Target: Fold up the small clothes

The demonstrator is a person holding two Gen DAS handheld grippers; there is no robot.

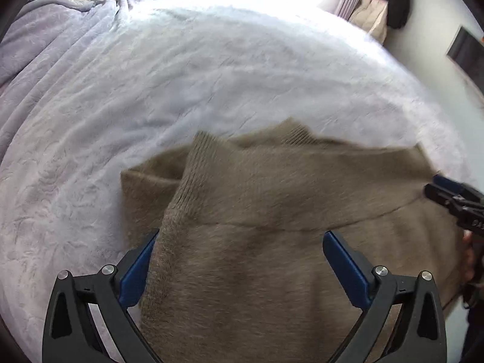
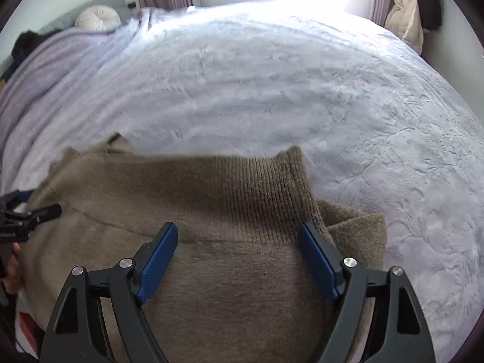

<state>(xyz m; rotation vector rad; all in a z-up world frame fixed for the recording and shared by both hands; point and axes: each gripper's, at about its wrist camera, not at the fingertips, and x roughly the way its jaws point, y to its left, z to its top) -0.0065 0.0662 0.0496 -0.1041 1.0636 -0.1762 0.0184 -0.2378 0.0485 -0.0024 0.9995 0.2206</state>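
A wide bed under a pale lilac plush blanket (image 1: 151, 90) fills the room. On its near edge lies a fuzzy tan knit sweater (image 1: 257, 257), long axis running side to side, directly beneath both grippers. The left gripper (image 1: 240, 239) and right gripper (image 2: 239, 231) stand wide, holding nothing, equally near.
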